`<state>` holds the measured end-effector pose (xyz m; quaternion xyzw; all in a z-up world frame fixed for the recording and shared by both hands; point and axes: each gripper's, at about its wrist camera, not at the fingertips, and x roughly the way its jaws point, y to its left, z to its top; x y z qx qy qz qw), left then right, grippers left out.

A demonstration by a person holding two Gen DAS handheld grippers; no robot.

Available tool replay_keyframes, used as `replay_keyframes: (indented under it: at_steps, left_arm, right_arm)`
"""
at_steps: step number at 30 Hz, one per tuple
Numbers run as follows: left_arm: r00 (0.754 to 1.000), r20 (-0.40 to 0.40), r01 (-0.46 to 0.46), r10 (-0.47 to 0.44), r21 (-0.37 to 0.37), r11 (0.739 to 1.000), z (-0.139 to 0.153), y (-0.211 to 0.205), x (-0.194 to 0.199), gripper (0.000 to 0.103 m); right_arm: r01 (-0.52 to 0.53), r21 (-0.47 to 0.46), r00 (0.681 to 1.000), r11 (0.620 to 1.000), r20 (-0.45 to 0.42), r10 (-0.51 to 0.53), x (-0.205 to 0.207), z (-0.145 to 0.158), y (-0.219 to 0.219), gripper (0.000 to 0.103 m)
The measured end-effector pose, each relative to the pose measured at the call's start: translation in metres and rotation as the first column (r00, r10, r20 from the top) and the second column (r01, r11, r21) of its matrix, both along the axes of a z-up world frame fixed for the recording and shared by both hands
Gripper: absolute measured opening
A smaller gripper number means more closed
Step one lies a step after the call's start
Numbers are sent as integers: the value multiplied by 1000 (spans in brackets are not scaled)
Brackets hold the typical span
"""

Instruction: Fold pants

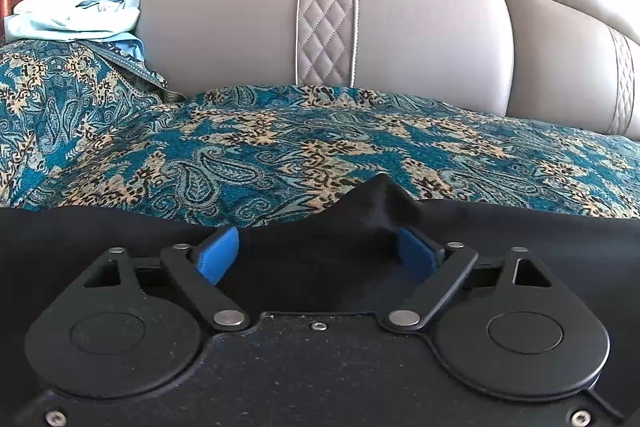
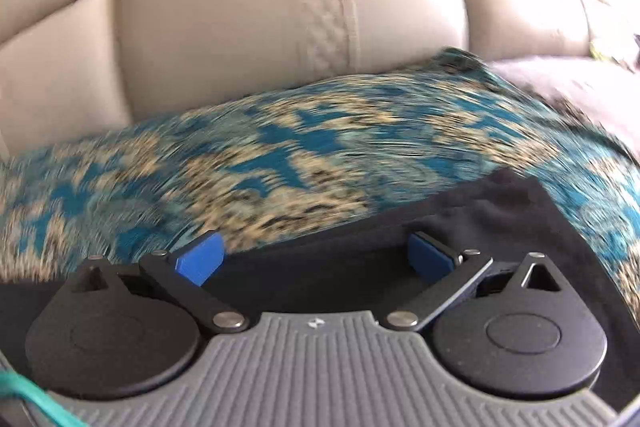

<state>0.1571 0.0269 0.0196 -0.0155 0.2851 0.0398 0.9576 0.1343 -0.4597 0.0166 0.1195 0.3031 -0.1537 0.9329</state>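
Note:
The black pants [image 1: 320, 267] lie across the near part of a teal paisley throw [image 1: 280, 147] on a sofa seat. My left gripper [image 1: 316, 251] is open wide just above them. Its blue pads [image 1: 218, 255] stand far apart, and a small raised peak of black cloth [image 1: 384, 191] stands by the right-hand pad, pressed by neither. In the blurred right wrist view, my right gripper [image 2: 316, 257] is also open. It hangs over the pants [image 2: 500, 219], whose corner reaches up to the right, and its pads [image 2: 200, 259] are apart with nothing pinched between them.
A grey leather sofa back [image 1: 320, 27] with a quilted strip rises behind the throw. Pale blue and white clothes [image 1: 80, 15] are heaped at the far left. A pinkish soft thing [image 2: 560, 83] lies at the far right of the seat.

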Motion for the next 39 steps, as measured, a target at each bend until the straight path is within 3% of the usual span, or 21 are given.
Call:
replay_keyframes:
  at_steps: [4,8,10,14,17,19,22,25,30,32,35,38,39]
  left_arm:
    - [1000,16,-4,4,16,1000,-2,-2,-1,91]
    - [1000,18,-7,7,3,1000,-3,1,-1,93]
    - [1000,19,-6,6,4,1000,-3,1,-2,93]
    - [1000,20,-9,8,4,1000,-4,2,-2,94]
    - [1000,15,-16,16,20,1000,-2,-1,-3,94]
    - [1000,-8,-25,25,43,999,3,-7,-6,93]
    - [999,-34,2,1,68,998,13,-19,-18,93]
    - [998,-45,45,-43,37,998,22,-29,-38,93]
    - [989,-52,136,-137,-27,990,28,-43,-76,93]
    - [985,-49,164,-165,-25,986,28,-49,-91,93]
    - [980,-48,195,-194,2,981,26,-56,-108,93]
    - [977,-50,208,-206,22,978,22,-58,-123,82]
    - [976,-55,212,-211,26,977,21,-58,-127,73]
  right_arm:
    - [108,166,989,980,80,-123,-24,17,-33,103]
    - [275,268,956,923,23,-292,-61,27,-68,103]
    - [366,328,922,871,0,-388,-88,27,-87,103]
    - [522,438,822,732,-30,-569,-145,18,-121,103]
    - [597,486,759,638,-84,-646,-173,3,-138,103]
    - [614,527,742,587,-131,-658,-186,-9,-145,103]
    - [601,580,755,549,-185,-630,-193,-23,-147,103]
    - [565,646,779,513,-215,-589,-196,-34,-144,103]
    - [445,762,822,470,-139,-553,-190,-36,-137,103]
    - [431,767,829,476,-128,-544,-184,-33,-132,102]
    - [457,719,832,524,-138,-537,-170,-27,-124,101]
    - [440,702,840,560,-101,-533,-165,-20,-118,94]
    - [424,710,846,563,-87,-527,-168,-18,-116,92]
